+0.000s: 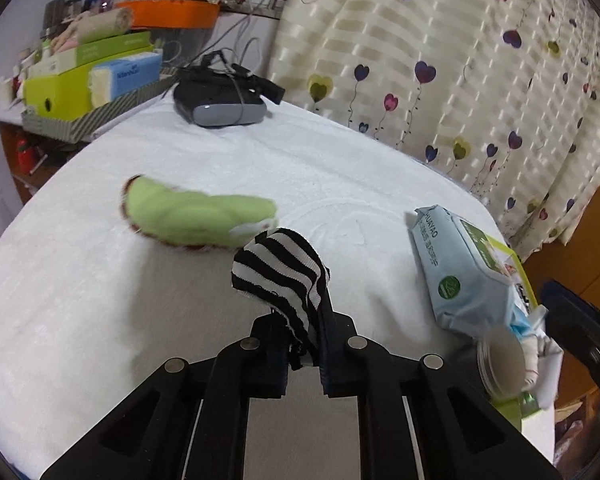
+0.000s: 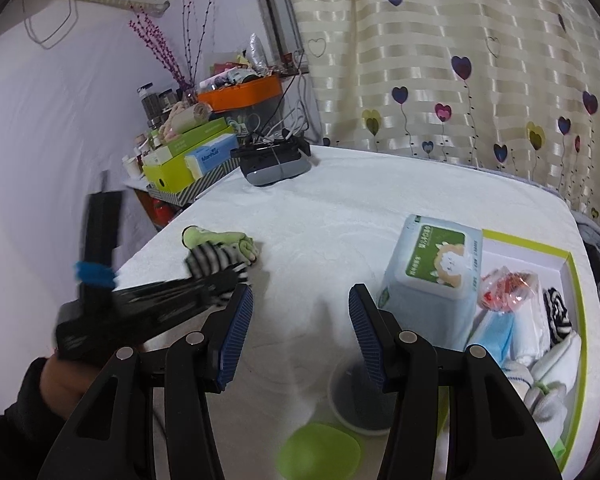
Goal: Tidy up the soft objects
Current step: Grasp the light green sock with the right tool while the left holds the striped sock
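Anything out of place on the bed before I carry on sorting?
One thing: the wipes pack sits tilted, half on the rim of the green-edged box, half on the white cover. The green sock lies loose outside it. The left gripper grips the striped sock.

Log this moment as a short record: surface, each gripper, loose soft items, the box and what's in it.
surface: white cloth covering the table
left gripper: jaws shut on the striped sock, lifted off the cloth
right gripper: jaws open, nothing between them
loose item: green sock lying on the cloth, beyond the striped one
box: green-rimmed, at the right edge, holding another striped sock, white socks and a red-printed packet
wipes pack: pale blue, at the box's left edge
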Available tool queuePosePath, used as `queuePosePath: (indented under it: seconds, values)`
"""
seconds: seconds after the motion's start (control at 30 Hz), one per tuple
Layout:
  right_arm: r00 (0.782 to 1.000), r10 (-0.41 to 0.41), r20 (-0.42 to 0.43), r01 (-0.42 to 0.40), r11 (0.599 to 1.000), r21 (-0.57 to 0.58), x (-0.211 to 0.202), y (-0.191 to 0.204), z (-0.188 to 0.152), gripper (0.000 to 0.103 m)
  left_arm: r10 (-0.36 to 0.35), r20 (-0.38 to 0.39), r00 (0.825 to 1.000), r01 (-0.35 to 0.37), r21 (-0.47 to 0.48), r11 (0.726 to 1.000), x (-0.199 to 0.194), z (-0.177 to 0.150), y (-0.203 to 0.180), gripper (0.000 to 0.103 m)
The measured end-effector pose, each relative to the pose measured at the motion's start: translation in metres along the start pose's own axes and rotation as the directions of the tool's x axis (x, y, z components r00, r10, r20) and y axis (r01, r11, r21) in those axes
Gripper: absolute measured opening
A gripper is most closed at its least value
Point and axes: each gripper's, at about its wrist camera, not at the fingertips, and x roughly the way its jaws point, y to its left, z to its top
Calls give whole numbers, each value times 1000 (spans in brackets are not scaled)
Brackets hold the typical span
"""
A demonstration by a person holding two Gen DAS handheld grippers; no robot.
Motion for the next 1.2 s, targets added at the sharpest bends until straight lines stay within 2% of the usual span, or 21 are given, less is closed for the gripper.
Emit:
queuePosePath:
  seconds: [0.2, 0.37, 0.5, 0.6, 0.87, 1.03, 1.1, 1.2]
  values:
    - [999, 10, -52, -15, 995, -101, 25, 27, 14, 51, -1, 31, 1000, 2, -41, 999, -28, -13, 27, 11]
    - [994, 19, -111, -46, 970, -239, 53, 61, 30, 51, 5, 56, 998, -1, -81, 997, -41, -17, 49, 11]
    - [989, 10, -150, -71, 912, -404, 78, 88, 40, 51, 6, 80, 997, 4, -115, 993, -51, -17, 67, 11]
    - [980, 5, -196, -102, 868, -485, 101, 102, 47, 51, 4, 93, 996, 8, -131, 991, -57, -17, 78, 11]
    - [955, -29, -294, -168, 764, -623, 164, 120, 51, 51, 1, 106, 994, 17, -169, 986, -64, -20, 100, 11]
    - [947, -77, -312, -178, 683, -709, 195, 133, 49, 51, 6, 106, 994, 14, -182, 983, -64, -22, 111, 11]
    - [939, -97, -330, -185, 667, -722, 209, 136, 49, 51, 7, 101, 995, 12, -189, 982, -62, -22, 115, 11]
    - [928, -135, -348, -176, 665, -726, 224, 138, 47, 51, 6, 95, 995, 13, -194, 981, -59, -22, 119, 11]
